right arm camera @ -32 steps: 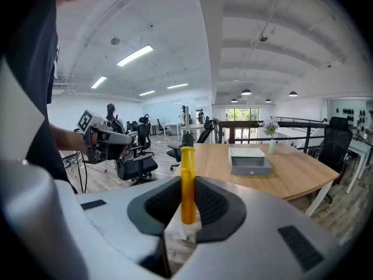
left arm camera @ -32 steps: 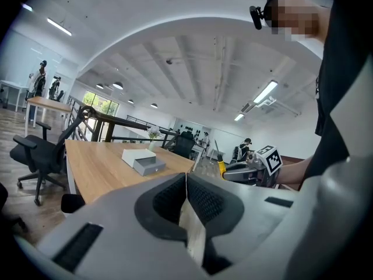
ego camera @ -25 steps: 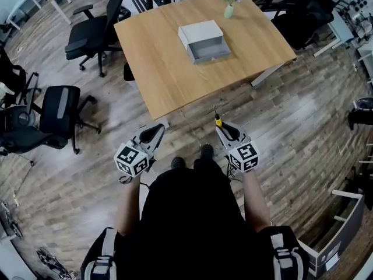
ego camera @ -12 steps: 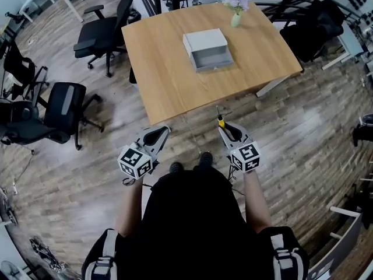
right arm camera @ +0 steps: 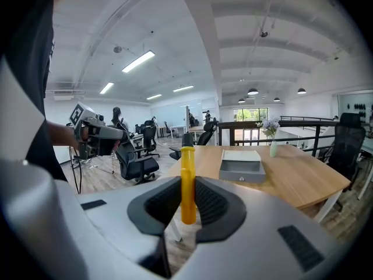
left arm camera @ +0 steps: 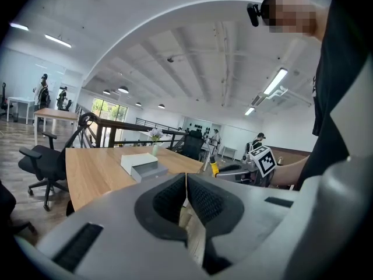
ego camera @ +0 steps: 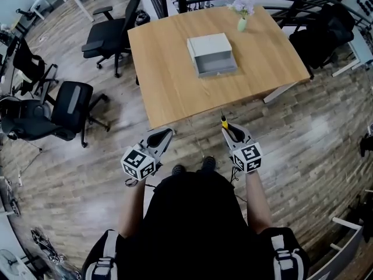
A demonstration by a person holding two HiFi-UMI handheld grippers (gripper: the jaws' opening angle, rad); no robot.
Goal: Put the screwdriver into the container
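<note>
Head view: right hand-held gripper (ego camera: pixel 228 131) clamped on a slim, yellow-handled screwdriver (ego camera: pixel 223 121). Tool held in the air just short of the near edge of the light wooden counter (ego camera: pixel 169 86), tip pointing toward it. Beside it, left hand-held gripper (ego camera: pixel 165 135), carrying nothing. Grey rectangular container (ego camera: pixel 212 55) with its open tray facing this way, mid-counter, well apart from the screwdriver. Small vase (ego camera: pixel 242 21) of pale flowers beyond. Metal shaft too thin to trace here.

Left gripper view: left hand-held gripper (left arm camera: pixel 185 182) with jaws pressed together, nothing between them. Screwdriver (left arm camera: pixel 213 167) only a yellow fleck at far right; no detail readable.

Right gripper view: right hand-held gripper (right arm camera: pixel 187 202) with jaws shut across the yellow plastic handle of the screwdriver (right arm camera: pixel 187 177), handle upright between the pads, dark collar above. Shaft and blade not made out. Container (right arm camera: pixel 242 163) ahead on the counter (right arm camera: pixel 303 182), inside hidden at this low angle.

Handling, by judgement: light, rigid, not fragile. Smooth handle, apt to pivot or slide in the pads. Best held mid-handle, square across, as now.
</note>
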